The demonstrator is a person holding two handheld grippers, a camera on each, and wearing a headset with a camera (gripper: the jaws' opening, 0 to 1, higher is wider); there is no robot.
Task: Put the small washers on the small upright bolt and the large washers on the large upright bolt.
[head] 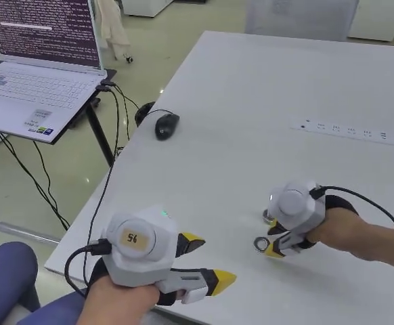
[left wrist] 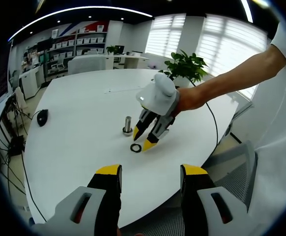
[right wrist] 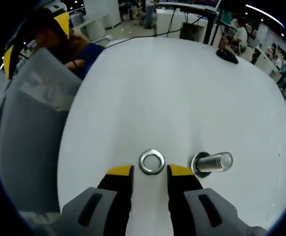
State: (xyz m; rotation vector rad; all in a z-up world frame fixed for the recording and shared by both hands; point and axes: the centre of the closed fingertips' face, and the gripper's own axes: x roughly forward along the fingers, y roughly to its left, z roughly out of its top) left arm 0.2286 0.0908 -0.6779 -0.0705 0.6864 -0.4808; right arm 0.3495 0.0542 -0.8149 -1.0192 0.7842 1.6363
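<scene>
Beside the upright bolt (right wrist: 214, 162) on the table (right wrist: 182, 88): washer (right wrist: 152, 162) lies flat | my right gripper (right wrist: 150, 172) spread, tips just at washer, not clamping | my left gripper (left wrist: 151, 173) spread, empty, well apart from bolt

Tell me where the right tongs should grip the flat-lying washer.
Probably across the outer rim, from above: the washer lies flat on the table, leaving only its thin edge to pinch. Keep clear of the bolt beside it.

Pale-grey left tongs (head: 209, 260), yellow tips, black cable (head: 83, 251)
</scene>
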